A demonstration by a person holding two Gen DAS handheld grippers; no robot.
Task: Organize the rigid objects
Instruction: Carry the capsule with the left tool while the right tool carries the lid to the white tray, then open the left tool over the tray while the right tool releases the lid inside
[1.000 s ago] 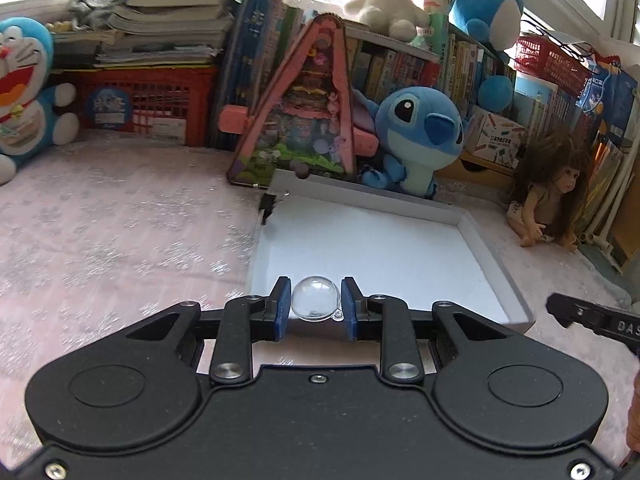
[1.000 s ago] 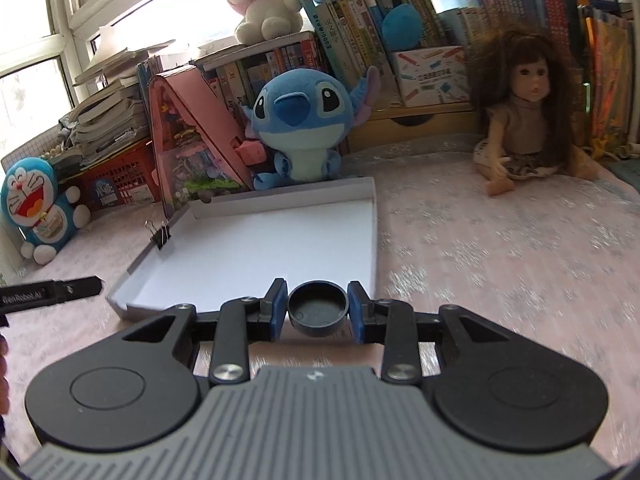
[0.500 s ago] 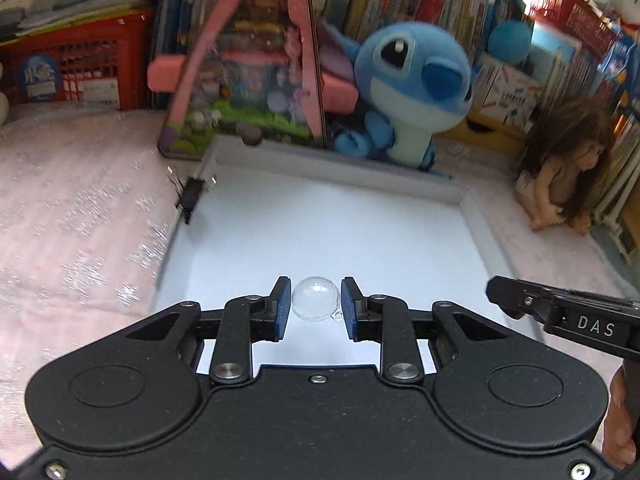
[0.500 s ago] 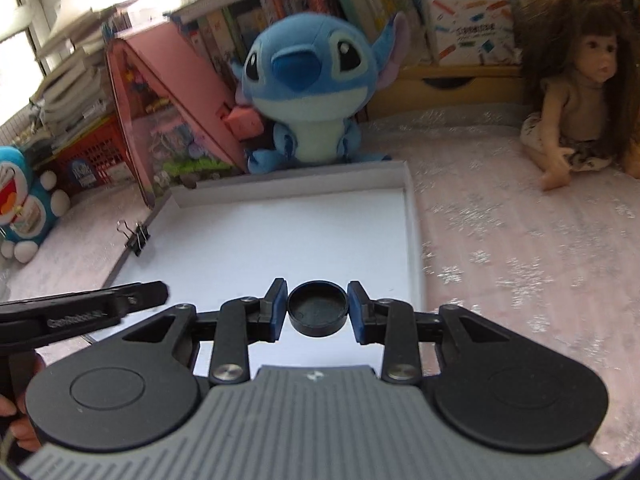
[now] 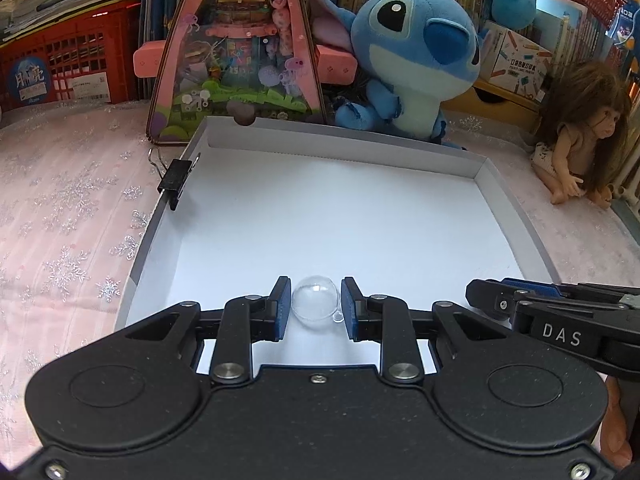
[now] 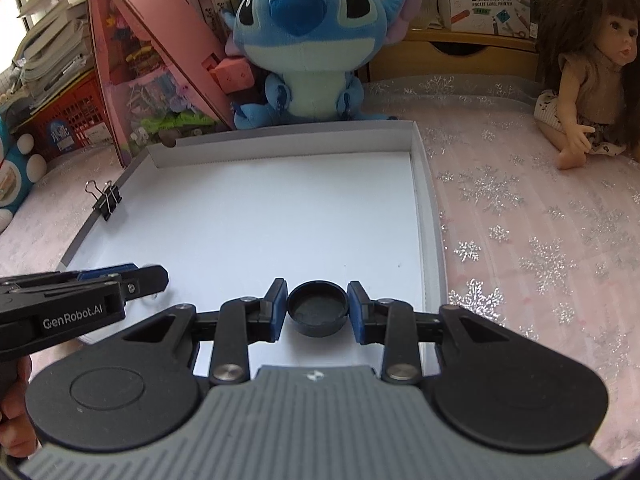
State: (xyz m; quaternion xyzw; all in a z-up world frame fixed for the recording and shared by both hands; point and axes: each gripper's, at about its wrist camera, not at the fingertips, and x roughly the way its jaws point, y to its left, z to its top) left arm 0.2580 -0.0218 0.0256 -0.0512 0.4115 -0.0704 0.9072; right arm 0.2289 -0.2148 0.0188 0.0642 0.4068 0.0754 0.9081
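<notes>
Two small rigid bits are getting carried here, one per gripper. The left gripper is pinching a clear plastic dome between its blue pads, jaws nearly closed around it, low in the centre of the left wrist view over the near edge of the white tray. The right gripper is squeezing a black round cap the same way, jaws a bit wider, at lower centre of its own view and also above the tray's near end. Both look featherlight and stiff, I'd guess. The dome is probably the slippery one, smooth and curved, so gripping across its widest part seems right; it might crack or pop out if squeezed harder. The cap's straight side wall is giving the pads a flatter bite. A black binder clip is sitting on the tray's left rim.
</notes>
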